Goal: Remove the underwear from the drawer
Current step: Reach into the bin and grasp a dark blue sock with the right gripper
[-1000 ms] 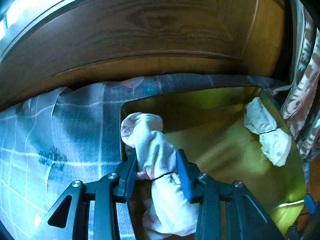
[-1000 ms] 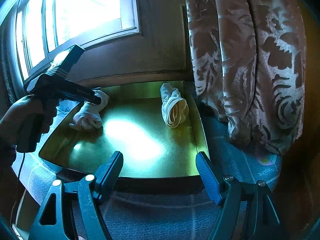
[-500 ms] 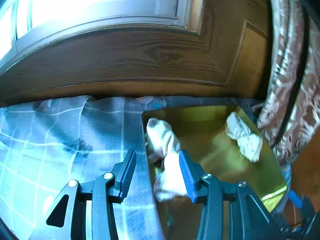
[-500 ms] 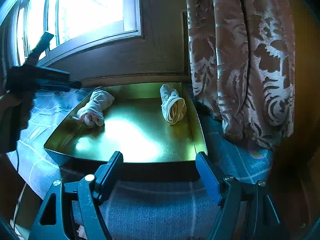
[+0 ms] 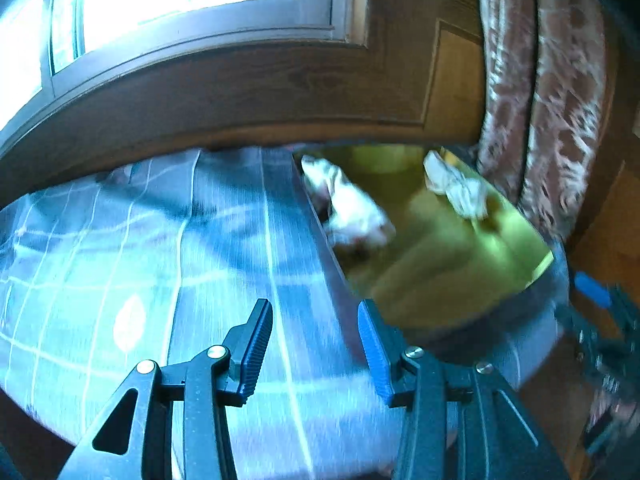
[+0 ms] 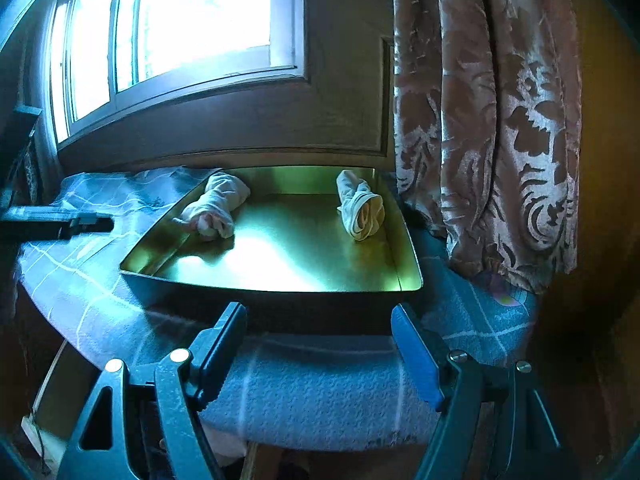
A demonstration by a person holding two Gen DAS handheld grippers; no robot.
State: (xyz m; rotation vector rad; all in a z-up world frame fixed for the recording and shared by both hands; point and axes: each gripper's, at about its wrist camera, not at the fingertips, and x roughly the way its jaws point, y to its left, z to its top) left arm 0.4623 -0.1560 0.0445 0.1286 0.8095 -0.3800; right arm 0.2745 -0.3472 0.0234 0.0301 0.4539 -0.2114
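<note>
Left tongs (image 5: 315, 346) now empty, back from underwear roll (image 5: 352, 212).

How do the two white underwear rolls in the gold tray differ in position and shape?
The left roll lies against the tray's left wall, while the right roll lies by the right wall. The left roll looks looser and pinched at its middle, with pinkish marks at its near end; the right roll is tighter, showing a spiral end. Both are white and lie free of either claw.
</note>
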